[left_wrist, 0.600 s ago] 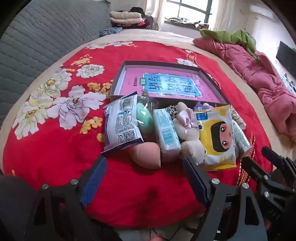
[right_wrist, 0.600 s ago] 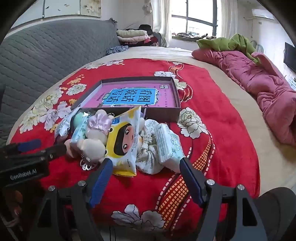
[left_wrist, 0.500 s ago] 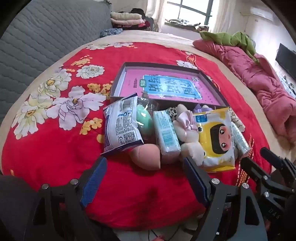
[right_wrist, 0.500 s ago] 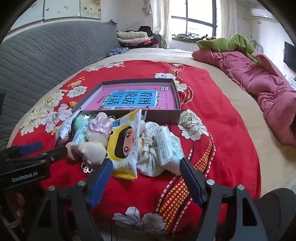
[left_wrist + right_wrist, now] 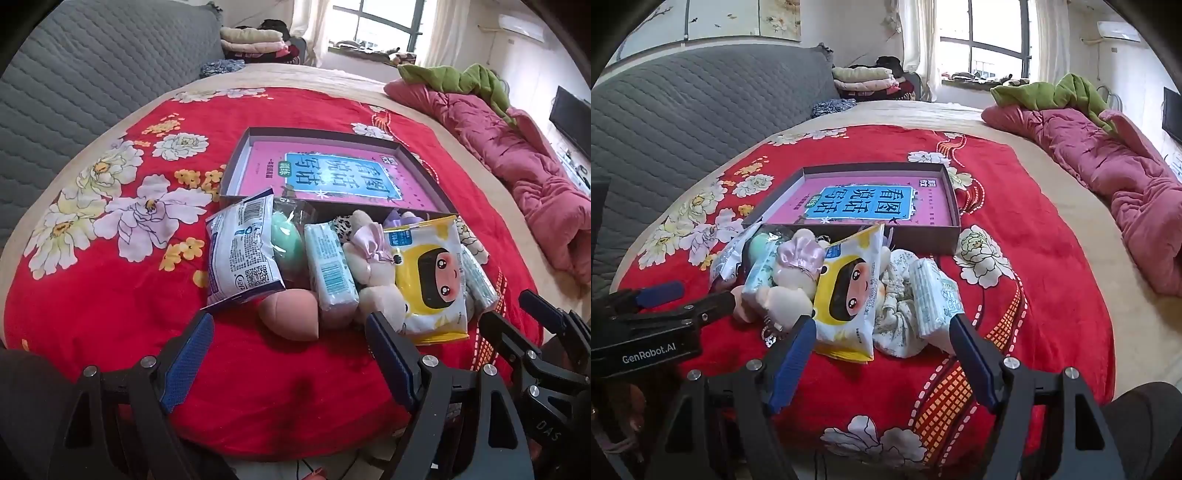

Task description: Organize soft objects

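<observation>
A pile of soft things lies on the red floral blanket (image 5: 110, 295) in front of a shallow box (image 5: 236, 166) that holds a pink book. It includes a white-and-blue packet (image 5: 240, 251), a green sponge (image 5: 286, 243), a pink sponge (image 5: 290, 314), a tissue pack (image 5: 330, 269), a plush toy (image 5: 373, 273) and a yellow wipes pack (image 5: 432, 284). My left gripper (image 5: 288, 328) hangs open just short of the pink sponge. My right gripper (image 5: 882, 323) is open before the yellow wipes pack (image 5: 853, 291), a floral pouch (image 5: 897, 317) and a second tissue pack (image 5: 932, 295).
A grey quilted headboard (image 5: 701, 110) runs along the left. A pink quilt (image 5: 1126, 177) with a green cloth on it lies at the right of the bed. Folded clothes (image 5: 864, 79) are stacked at the far end. The blanket's near edge lies just below both grippers.
Both views have shifted only slightly. The pile and the box lie as before, and both grippers have stayed open.
</observation>
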`<state>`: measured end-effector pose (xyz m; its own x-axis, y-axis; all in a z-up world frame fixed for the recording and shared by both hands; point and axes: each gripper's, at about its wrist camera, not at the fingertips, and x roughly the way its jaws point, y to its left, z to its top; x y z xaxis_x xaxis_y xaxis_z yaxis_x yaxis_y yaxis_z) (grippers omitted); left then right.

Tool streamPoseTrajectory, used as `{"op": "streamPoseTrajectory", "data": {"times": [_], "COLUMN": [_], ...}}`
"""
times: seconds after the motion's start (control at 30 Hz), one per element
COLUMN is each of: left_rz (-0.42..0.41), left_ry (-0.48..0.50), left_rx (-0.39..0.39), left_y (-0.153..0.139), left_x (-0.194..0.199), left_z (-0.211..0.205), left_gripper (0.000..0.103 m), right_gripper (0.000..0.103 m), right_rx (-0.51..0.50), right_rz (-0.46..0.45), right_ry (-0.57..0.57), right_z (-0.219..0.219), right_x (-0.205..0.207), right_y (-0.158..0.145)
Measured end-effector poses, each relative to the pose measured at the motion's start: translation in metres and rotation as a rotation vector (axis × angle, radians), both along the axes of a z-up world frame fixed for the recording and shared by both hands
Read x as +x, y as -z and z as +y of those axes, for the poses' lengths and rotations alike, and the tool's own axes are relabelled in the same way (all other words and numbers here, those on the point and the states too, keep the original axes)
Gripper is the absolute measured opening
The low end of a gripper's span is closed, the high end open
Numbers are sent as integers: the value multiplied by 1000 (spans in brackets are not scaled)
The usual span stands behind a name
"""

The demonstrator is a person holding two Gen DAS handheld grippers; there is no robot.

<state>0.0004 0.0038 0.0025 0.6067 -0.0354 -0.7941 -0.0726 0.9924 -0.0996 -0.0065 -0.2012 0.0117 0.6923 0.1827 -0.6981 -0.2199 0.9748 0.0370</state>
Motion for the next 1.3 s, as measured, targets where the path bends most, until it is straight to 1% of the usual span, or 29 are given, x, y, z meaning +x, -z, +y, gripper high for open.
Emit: {"op": "streamPoseTrajectory", "data": {"times": [1.3], "left_rz": [-18], "left_ry": [-9], "left_rx": [-18], "left_y": [-3], "left_x": [-4], "left_z": [-1], "left_gripper": [85], "right_gripper": [74], "right_rx": [9], "right_rz": [-35], "right_ry": [-6], "right_z": [-1], "right_x": [-1], "right_y": [-7]}}
